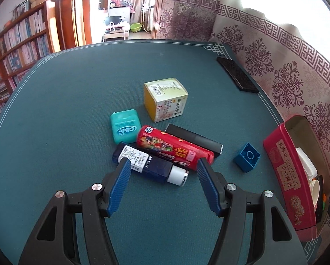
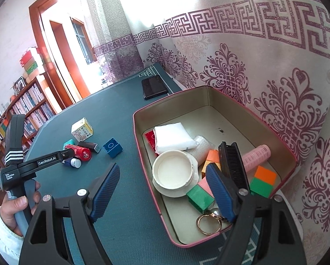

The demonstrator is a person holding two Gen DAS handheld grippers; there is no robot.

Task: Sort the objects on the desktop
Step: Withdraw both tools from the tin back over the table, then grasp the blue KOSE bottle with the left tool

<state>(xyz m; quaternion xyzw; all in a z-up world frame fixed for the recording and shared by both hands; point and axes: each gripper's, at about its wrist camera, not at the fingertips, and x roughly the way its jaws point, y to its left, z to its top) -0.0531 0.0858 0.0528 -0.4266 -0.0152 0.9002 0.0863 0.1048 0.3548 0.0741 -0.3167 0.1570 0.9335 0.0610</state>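
On the green table mat (image 1: 65,110) lie a navy bottle with a white cap (image 1: 151,165), a red tube (image 1: 173,148), a black bar (image 1: 193,138), a teal floss case (image 1: 125,125), a yellow-white carton (image 1: 165,99) and a blue brick (image 1: 247,156). My left gripper (image 1: 164,165) is open, its fingers on either side of the navy bottle just in front of it. My right gripper (image 2: 162,176) is open and empty over the near rim of the pink tin box (image 2: 140,145), which holds several items.
The tin holds a white lid (image 2: 173,172), a white packet (image 2: 173,139), coloured blocks (image 2: 262,181), a black comb (image 2: 233,165), a pink roller (image 2: 256,154) and a key ring (image 2: 209,223). A black phone (image 1: 236,74) lies at the far right corner. A patterned curtain (image 2: 275,88) hangs behind the tin.
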